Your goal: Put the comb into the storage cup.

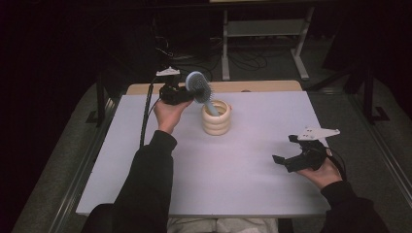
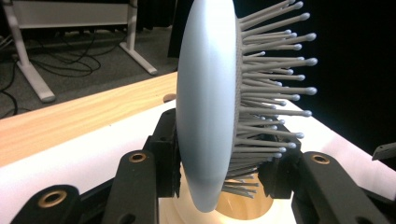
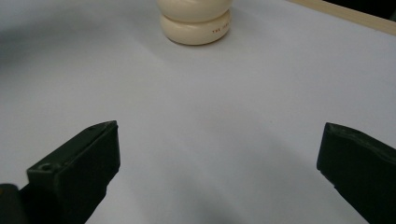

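Grey-blue plastic is what my left hand-held gripper is clenched on: a hairbrush, pinched across its head with one jaw on the smooth back and the other in among the bristles, as the left gripper view shows. The work in hand, as I judge it, is standing this brush in the cream ribbed holder near the far middle of the white table. It looks well along: in the high view the handle end already dips inside the holder's rim, while the head hangs above and to the left of it. What is left, I judge, is to lower it, let it settle, and release. The brush's long axis runs on a slant, head up and leaning left, handle pointing down into the holder, bristles facing away from my hand. My right hand-held gripper rests near the table's right edge, jaws spread wide, holding nothing.
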A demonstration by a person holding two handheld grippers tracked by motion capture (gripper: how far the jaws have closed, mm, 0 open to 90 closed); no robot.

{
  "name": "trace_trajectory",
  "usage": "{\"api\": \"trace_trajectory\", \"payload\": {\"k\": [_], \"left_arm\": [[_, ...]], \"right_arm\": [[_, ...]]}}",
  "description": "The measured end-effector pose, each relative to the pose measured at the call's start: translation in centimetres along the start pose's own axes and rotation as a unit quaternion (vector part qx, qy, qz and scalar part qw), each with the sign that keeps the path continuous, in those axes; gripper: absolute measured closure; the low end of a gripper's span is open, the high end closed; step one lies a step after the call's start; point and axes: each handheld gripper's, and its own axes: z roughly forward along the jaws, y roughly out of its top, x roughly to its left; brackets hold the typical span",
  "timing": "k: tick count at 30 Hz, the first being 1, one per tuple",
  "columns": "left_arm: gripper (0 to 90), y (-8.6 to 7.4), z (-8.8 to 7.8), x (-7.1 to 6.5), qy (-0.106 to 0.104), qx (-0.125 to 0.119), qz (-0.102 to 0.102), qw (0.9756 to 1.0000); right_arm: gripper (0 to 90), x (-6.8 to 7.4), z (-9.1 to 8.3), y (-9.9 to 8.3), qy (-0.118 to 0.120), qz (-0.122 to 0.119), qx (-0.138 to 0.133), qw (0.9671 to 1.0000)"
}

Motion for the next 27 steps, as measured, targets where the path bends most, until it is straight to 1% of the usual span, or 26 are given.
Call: {"api": "trace_trajectory", "payload": {"k": [3, 4, 7, 9, 13, 17, 20, 22, 24, 26, 27], "left_arm": [[56.5, -0.3, 0.4, 0.0, -0.001, 0.0, -0.003, 1.0], [56.5, -0.4, 0.5, 0.0, -0.002, 0.001, -0.001, 1.0], [56.6, -0.6, 0.7, 0.0, 0.001, -0.001, -0.008, 1.0], [56.6, -0.7, 0.7, 0.0, -0.003, -0.001, -0.011, 0.9999], [56.3, -1.0, 0.9, 0.1, -0.004, -0.007, -0.017, 0.9998], [54.8, -1.2, 1.2, 0.1, 0.001, -0.003, -0.015, 0.9999], [52.3, -1.5, 1.1, 0.1, 0.001, -0.009, -0.011, 0.9999], [48.5, -1.6, 1.0, 0.0, 0.003, -0.009, 0.001, 1.0], [41.5, -1.6, 0.8, -0.2, 0.007, -0.018, 0.007, 0.9998], [34.7, -1.5, 0.5, -0.4, 0.009, -0.031, 0.006, 0.9994], [29.1, -1.5, 0.5, -0.4, 0.016, -0.033, 0.006, 0.9993]], "right_arm": [[0.0, 0.0, 0.0, 0.0, 0.003, -0.001, 0.0, 1.0], [0.0, 0.0, 0.1, 0.0, 0.004, -0.003, 0.002, 1.0], [0.0, 0.1, 0.2, 0.0, 0.004, -0.004, 0.006, 1.0], [0.0, 0.1, 0.1, 0.0, 0.005, -0.004, 0.006, 1.0], [0.0, 0.1, 0.1, -0.1, 0.002, -0.003, 0.007, 1.0], [0.0, 0.0, 0.2, -0.1, 0.001, -0.003, 0.008, 1.0], [0.0, 0.1, 0.3, -0.1, 0.002, -0.003, 0.011, 0.9999], [0.0, 0.1, 0.5, -0.1, 0.005, -0.007, 0.019, 0.9998], [0.0, 0.3, 0.7, -0.2, 0.009, -0.011, 0.027, 0.9995], [0.0, 0.4, 0.8, -0.2, 0.011, -0.015, 0.031, 0.9994], [0.0, 0.4, 0.8, -0.2, 0.01, -0.016, 0.032, 0.9993]]}}
